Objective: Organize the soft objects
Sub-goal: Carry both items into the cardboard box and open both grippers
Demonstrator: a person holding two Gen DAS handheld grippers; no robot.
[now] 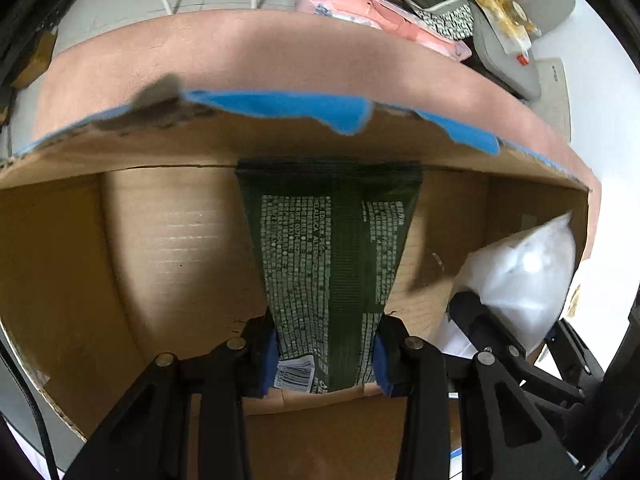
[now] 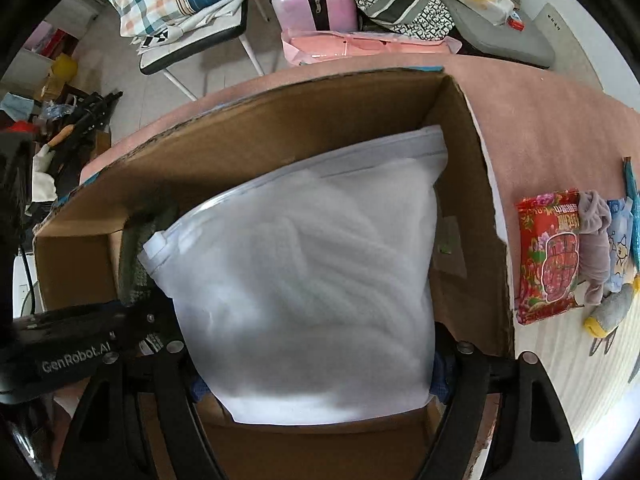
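Observation:
My left gripper point(image 1: 325, 354) is shut on a dark green packet point(image 1: 332, 256) with white print, held inside the cardboard box point(image 1: 168, 240) over its floor. My right gripper point(image 2: 316, 376) is shut on a white zip bag point(image 2: 304, 280) of soft white material, held inside the same box point(image 2: 472, 184). The white bag shows at the right of the left wrist view point(image 1: 524, 280), with the right gripper's fingers point(image 1: 480, 320) on it. The green packet point(image 2: 138, 252) and the left gripper point(image 2: 100, 340) show at the left of the right wrist view.
The box stands on a pink mat point(image 2: 560, 128). Right of the box lie a red packet point(image 2: 548, 264), a grey sock point(image 2: 596, 248), a blue-printed packet point(image 2: 620, 248) and a grey plush toy point(image 2: 612, 308). A pink suitcase point(image 2: 304, 0), clothes and a chair point(image 2: 192, 44) stand behind.

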